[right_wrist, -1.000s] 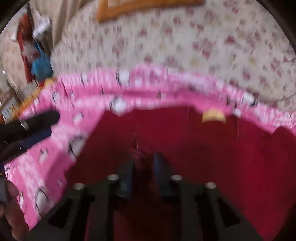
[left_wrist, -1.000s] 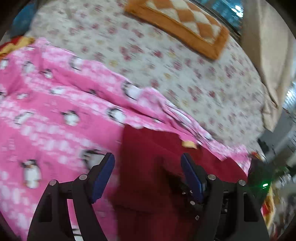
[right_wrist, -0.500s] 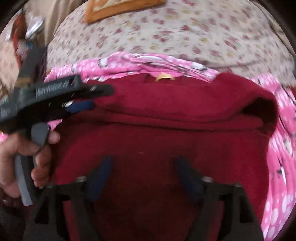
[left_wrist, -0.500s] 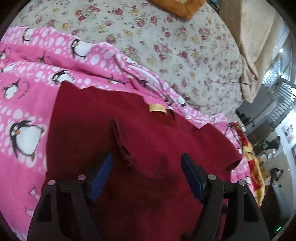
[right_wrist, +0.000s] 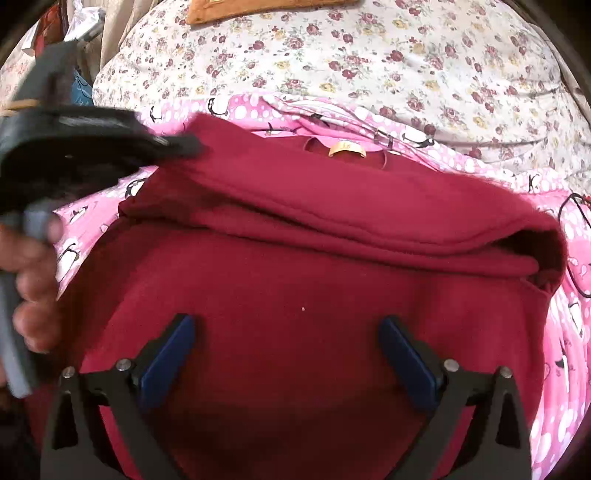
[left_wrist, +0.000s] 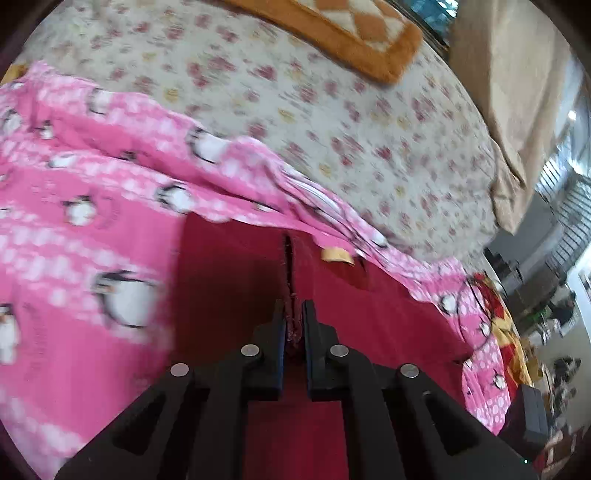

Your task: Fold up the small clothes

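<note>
A small dark red garment (right_wrist: 314, 280) with a tan neck label (right_wrist: 346, 149) lies on a pink penguin-print blanket (right_wrist: 565, 332). Its upper part is folded over in a thick band across the middle. In the left wrist view my left gripper (left_wrist: 293, 314) is shut on a pinched ridge of the red garment (left_wrist: 229, 280) near its left side. It also shows in the right wrist view (right_wrist: 184, 146) at the garment's top left corner. My right gripper (right_wrist: 286, 332) is open and empty, just above the garment's lower part.
The pink blanket (left_wrist: 74, 229) lies on a floral bedsheet (left_wrist: 332, 122). An orange checked mat (left_wrist: 354, 33) lies at the far side of the bed. A beige curtain (left_wrist: 517, 74) hangs at the right. A black cable (right_wrist: 570, 229) lies at the garment's right edge.
My left gripper has closed on a ridge of the red garment; it was open half a second ago. My right gripper let go of the garment a second ago and stays open.
</note>
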